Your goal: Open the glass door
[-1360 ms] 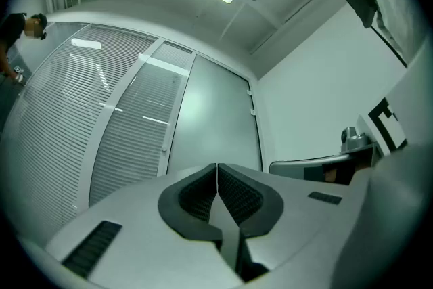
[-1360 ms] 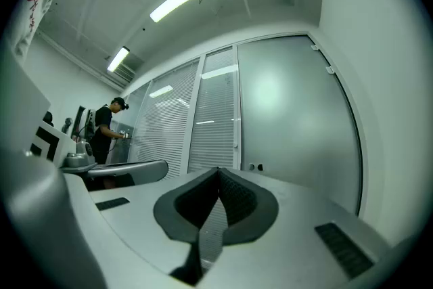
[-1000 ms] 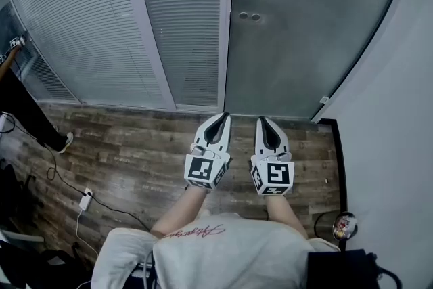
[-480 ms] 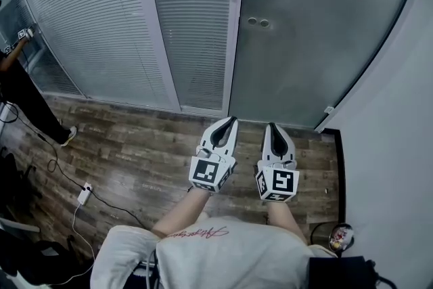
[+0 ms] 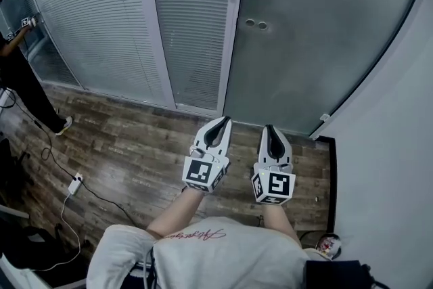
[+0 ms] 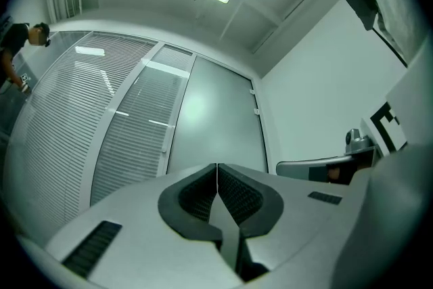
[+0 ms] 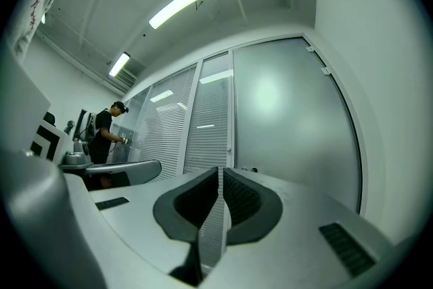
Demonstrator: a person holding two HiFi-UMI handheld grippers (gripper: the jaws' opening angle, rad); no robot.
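A frosted glass door (image 5: 318, 30) stands ahead, set between a slatted glass panel and a white wall; two small round fittings (image 5: 256, 24) sit near its left edge. In the head view my left gripper (image 5: 223, 121) and right gripper (image 5: 270, 128) are held side by side, pointing at the door's foot and well short of it. Both are shut with nothing between the jaws. The left gripper view shows the door (image 6: 216, 118) beyond the closed jaws, and the right gripper view shows the door (image 7: 291, 118) too.
Glass panels with blinds (image 5: 101, 17) run to the left of the door. A white wall (image 5: 392, 145) rises on the right. A person in black (image 5: 20, 84) stands at the far left. A cable and power strip (image 5: 73, 185) lie on the wooden floor.
The view has shifted slightly; both grippers have drifted a little across the floor toward the door, still shut and side by side.
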